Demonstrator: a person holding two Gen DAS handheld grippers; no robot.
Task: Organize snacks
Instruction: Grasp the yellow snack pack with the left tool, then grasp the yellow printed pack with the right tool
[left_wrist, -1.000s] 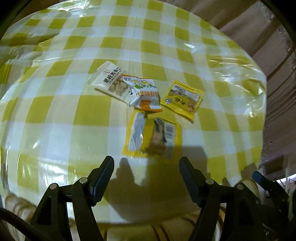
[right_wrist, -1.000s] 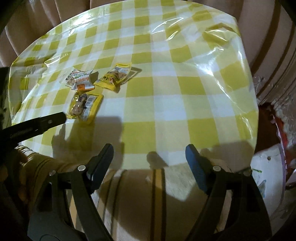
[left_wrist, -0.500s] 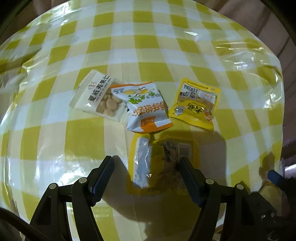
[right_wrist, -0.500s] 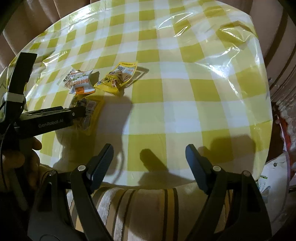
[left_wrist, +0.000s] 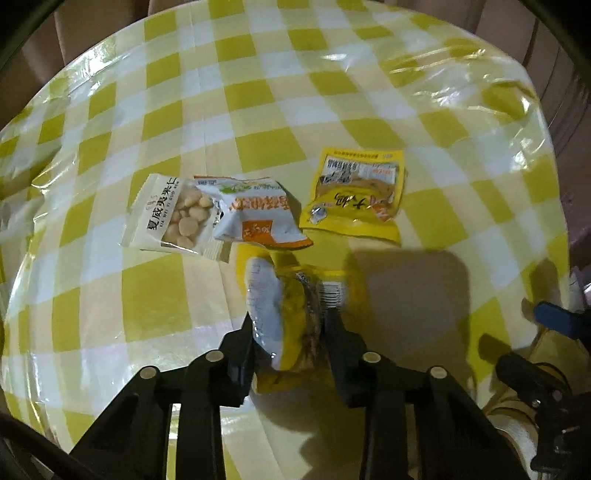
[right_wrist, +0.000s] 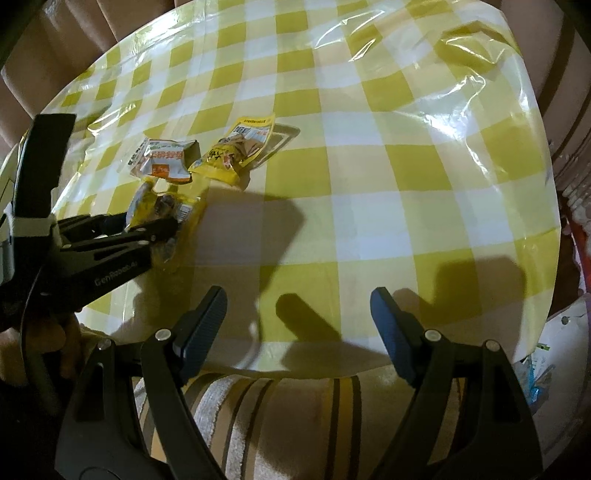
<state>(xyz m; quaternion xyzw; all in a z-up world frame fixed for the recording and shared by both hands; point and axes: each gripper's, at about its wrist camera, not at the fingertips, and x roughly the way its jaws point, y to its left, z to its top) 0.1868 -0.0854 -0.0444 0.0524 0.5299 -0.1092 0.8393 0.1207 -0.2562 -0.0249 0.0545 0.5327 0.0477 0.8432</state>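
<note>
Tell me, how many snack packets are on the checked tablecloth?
4. The yellow packet is pinched in the left gripper, whose jaws have just been closing. Beyond it lie the nut packet, the white-orange packet overlapping it, and another yellow packet to their right.

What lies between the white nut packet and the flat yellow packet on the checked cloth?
The white and orange puffed packet, overlapping the white nut packet and apart from the flat yellow packet; the left wrist view shows it.

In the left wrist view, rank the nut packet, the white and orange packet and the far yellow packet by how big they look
1. far yellow packet
2. white and orange packet and nut packet: about alike; the first overlaps the second, so unsure.
</note>
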